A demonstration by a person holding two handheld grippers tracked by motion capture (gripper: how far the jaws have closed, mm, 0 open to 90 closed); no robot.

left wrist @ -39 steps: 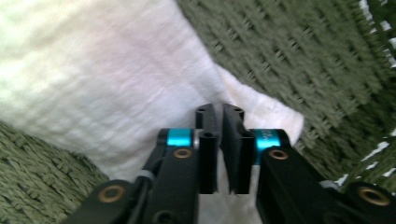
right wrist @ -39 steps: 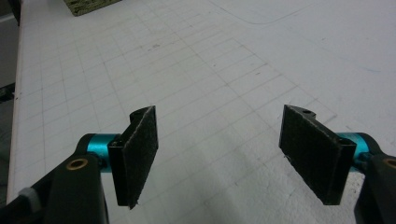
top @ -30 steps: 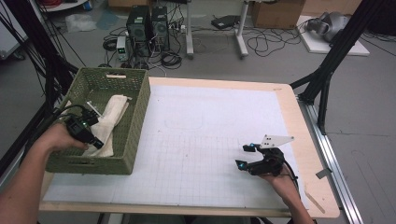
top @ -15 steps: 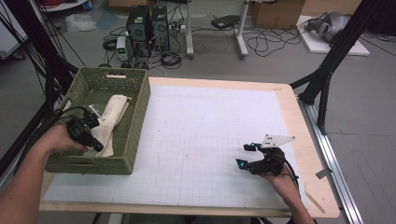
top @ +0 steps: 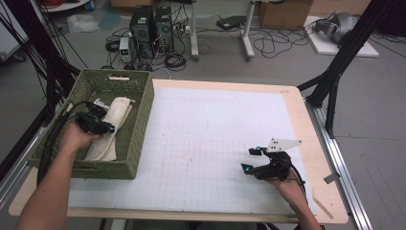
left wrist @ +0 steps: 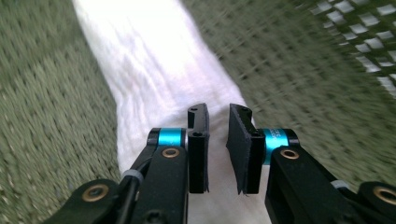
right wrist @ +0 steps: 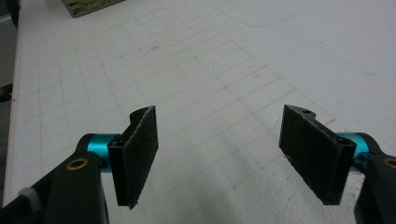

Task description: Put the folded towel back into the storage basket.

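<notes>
Left tongs (left wrist: pixel 218 140) over the one white cloth (top: pixel 111 125) in the green basket (top: pixel 139 120)

The cloth looks soft, light and limp; pinch a raised fold near its middle. Left jaws, just closing a little, stand narrowly apart with nothing gripped. Right tongs (right wrist: pixel 233 154) gape empty over the worktop (top: pixel 201 143)

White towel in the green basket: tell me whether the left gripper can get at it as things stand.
Probably yes. The left gripper hangs inside the basket just over the white towel, jaws slightly apart, nothing between them.
</notes>
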